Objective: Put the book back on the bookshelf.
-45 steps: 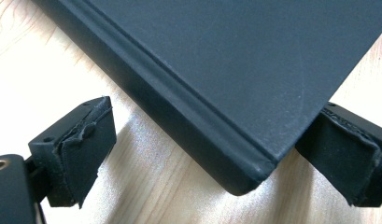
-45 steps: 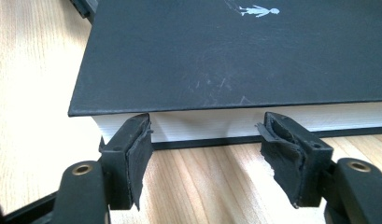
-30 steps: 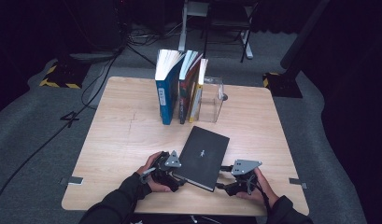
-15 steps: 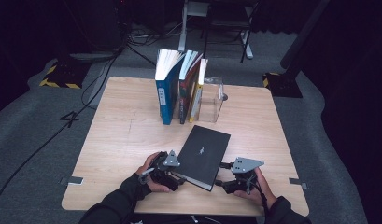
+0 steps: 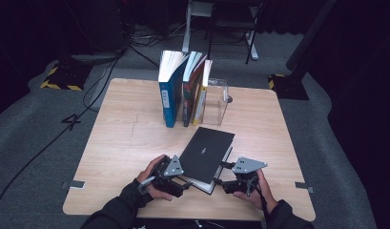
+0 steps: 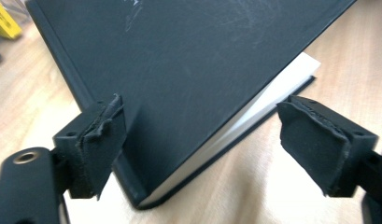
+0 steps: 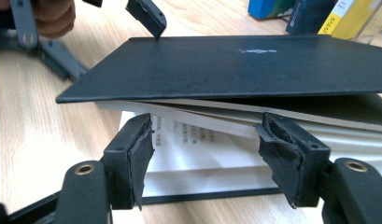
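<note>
Black book being opened at the near table edge

Both the left gripper [image 5: 183, 183] and right gripper [image 5: 220, 177] are held spread, grasping nothing; the black book [image 5: 207, 152] lies between them, cover lifted, and is best pinched cleanly by the right one, behind stand the upright books [image 5: 183, 90]

— What is surrounding the scene?
— A light wooden table [image 5: 126, 124] is sitting on grey carpet [image 5: 35, 124], cables [image 5: 45, 143] trailing across it.
— And behind?
— A metal stand [image 5: 190, 24] is fading into darkness.
</note>
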{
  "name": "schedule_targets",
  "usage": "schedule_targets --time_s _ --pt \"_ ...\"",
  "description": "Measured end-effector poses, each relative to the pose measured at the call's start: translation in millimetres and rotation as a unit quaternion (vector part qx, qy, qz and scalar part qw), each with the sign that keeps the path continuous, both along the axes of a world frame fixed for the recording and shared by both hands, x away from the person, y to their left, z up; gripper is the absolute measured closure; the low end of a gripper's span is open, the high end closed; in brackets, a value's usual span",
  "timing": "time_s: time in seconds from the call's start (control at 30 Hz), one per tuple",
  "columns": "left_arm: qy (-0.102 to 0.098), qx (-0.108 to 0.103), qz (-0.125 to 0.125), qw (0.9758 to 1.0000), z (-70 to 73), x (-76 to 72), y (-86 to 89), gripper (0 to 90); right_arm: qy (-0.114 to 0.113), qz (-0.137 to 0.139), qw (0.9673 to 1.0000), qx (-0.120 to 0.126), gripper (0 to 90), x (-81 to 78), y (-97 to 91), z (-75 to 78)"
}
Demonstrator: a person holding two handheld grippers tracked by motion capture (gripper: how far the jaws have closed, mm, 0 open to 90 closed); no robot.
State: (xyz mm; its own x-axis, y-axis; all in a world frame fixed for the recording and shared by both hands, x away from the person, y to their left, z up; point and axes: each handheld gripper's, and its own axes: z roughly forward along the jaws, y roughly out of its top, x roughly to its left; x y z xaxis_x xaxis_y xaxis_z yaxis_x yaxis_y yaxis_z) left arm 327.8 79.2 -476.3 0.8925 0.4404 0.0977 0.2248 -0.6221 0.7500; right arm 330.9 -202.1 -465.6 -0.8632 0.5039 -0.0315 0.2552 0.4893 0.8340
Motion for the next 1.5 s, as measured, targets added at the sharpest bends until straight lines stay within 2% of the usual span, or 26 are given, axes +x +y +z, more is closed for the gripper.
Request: schedule_targets --time_s 0.1,0.3,0.37,0.5,0.57,0.6,0.7,0.8,0.87,0.97,1.1,1.17,1.27,1.37,1.4,1.5 --pt "-0.007 -0.003 0.004 1.0000 0.9 0.7 -3.2 14.7 -0.007 -0.003 1.0000 0.006 36.1 1.5 4.0 3.1" --pt "-0.038 0.021 0.032 0.9985 -0.3 0.9 -14.5 13.0 -0.016 -0.006 0.9998 0.013 39.5 7.2 13.2 12.3" --pt "-0.044 0.020 0.040 0.9980 -0.3 3.0 -18.8 13.3 -0.016 -0.004 0.9998 0.011 40.4 9.4 15.5 14.0" --pt "-0.064 0.033 0.061 0.9956 -1.7 6.5 -31.8 10.1 -0.023 -0.003 0.9997 0.009 41.7 12.9 20.7 16.3" --pt "-0.078 0.038 0.070 0.9938 -1.8 7.3 -35.9 11.8 -0.023 -0.003 0.9997 0.010 44.4 14.3 21.3 16.9" --pt "-0.085 0.037 0.074 0.9930 -1.2 7.6 -36.8 15.2 -0.021 -0.003 0.9997 0.013 45.6 14.9 21.1 17.2" --pt "-0.084 0.023 0.074 0.9935 2.0 10.6 -36.7 19.7 -0.017 -0.004 0.9996 0.022 46.3 16.2 18.5 18.3" --pt "-0.088 0.003 0.065 0.9940 7.2 8.9 -34.2 29.6 -0.016 -0.004 0.9994 0.029 42.1 16.8 12.5 20.8" --pt "-0.102 0.009 0.060 0.9929 9.8 6.4 -34.7 34.1 -0.024 -0.009 0.9990 0.036 37.5 16.8 6.1 25.5" --pt "-0.112 0.014 0.055 0.9921 11.4 5.5 -34.6 37.2 -0.030 -0.020 0.9983 0.045 36.3 18.8 -3.8 31.9" --pt "-0.122 0.001 0.053 0.9911 17.6 5.2 -29.2 45.0 -0.030 -0.034 0.9980 0.043 35.1 23.2 -17.0 33.3" --pt "-0.130 0.002 0.048 0.9903 21.7 6.4 -26.1 49.2 -0.029 -0.044 0.9977 0.043 35.1 27.9 -24.5 32.2" --pt "-0.129 -0.005 0.051 0.9903 28.7 9.6 -20.8 55.0 -0.014 -0.059 0.9970 0.050 34.4 35.0 -34.1 28.6" --pt "-0.120 -0.027 0.058 0.9907 33.7 12.7 -11.7 60.2 -0.020 -0.066 0.9973 0.024 33.2 38.6 -40.3 23.4" --pt "-0.114 -0.040 0.060 0.9909 34.9 14.4 -7.4 61.3 -0.017 -0.066 0.9974 0.023 32.7 39.0 -41.7 22.0" --pt "-0.100 -0.061 0.058 0.9915 36.0 17.1 -0.3 62.2 -0.020 -0.069 0.9974 0.007 32.4 40.5 -45.8 18.6"
